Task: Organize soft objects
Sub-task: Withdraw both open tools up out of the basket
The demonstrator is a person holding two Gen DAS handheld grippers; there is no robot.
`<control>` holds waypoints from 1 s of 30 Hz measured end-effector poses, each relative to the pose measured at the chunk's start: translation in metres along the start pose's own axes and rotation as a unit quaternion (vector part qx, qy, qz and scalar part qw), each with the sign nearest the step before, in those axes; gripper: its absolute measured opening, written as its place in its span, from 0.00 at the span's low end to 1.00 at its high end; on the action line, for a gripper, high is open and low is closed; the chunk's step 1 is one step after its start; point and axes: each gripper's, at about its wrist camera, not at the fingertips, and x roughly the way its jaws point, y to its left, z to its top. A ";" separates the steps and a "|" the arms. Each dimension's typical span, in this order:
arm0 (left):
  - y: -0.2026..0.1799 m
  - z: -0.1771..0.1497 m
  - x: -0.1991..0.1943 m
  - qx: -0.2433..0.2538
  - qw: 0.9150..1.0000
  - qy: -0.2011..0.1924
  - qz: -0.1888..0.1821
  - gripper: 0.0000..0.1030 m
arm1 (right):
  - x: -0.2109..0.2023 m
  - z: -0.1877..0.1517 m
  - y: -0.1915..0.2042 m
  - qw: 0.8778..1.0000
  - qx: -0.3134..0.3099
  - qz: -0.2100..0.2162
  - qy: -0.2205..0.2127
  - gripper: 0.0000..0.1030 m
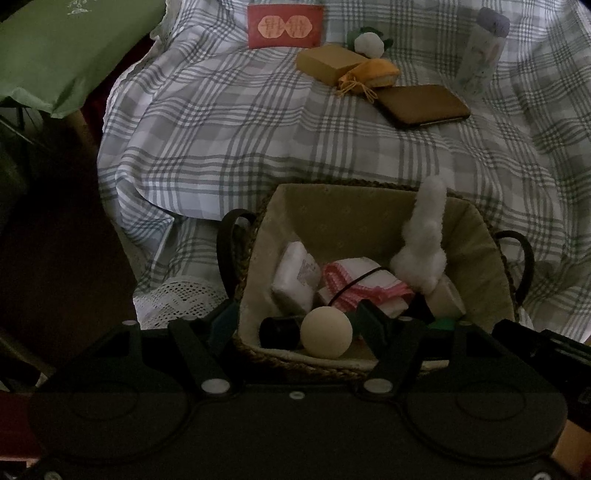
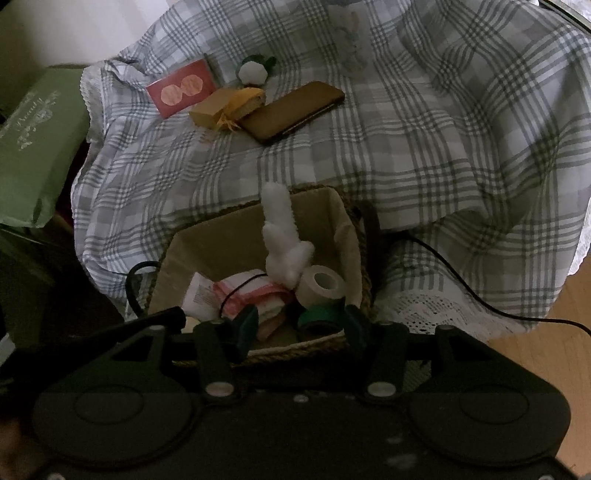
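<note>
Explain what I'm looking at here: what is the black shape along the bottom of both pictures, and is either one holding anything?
The black shape is a hand-held two-finger gripper; a person carries one in each hand, with a camera on each looking forward along its fingers. One picture is from the left gripper, the other from the right gripper. Both hover over a lined woven basket on a plaid cloth. In the basket: a cream ball, a white packet, a pink-and-white folded cloth, a fluffy white toy, a roll of white tape and a green roll. Farther back lie a red card, a tan box, a yellow pouch and a brown case. Both grippers' jaws are apart, gripping nothing.
</note>
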 end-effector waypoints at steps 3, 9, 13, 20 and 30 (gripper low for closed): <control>0.000 0.000 0.000 0.000 1.000 0.001 0.001 0.66 | 0.002 0.000 0.000 1.000 0.000 -0.004 0.005 0.50; 0.000 0.000 0.001 0.002 1.000 0.004 0.004 0.68 | 0.003 0.002 0.001 1.000 -0.003 -0.012 0.009 0.52; 0.000 -0.001 0.000 0.004 1.000 0.002 0.006 0.70 | 0.003 0.004 0.004 1.000 -0.014 -0.021 0.001 0.54; 0.000 -0.001 0.001 0.005 1.000 0.003 0.007 0.70 | 0.002 0.011 0.004 0.999 -0.032 -0.035 -0.013 0.59; 0.001 -0.002 0.003 0.008 1.000 0.003 0.013 0.71 | 0.012 0.017 0.001 0.997 -0.048 -0.060 -0.016 0.63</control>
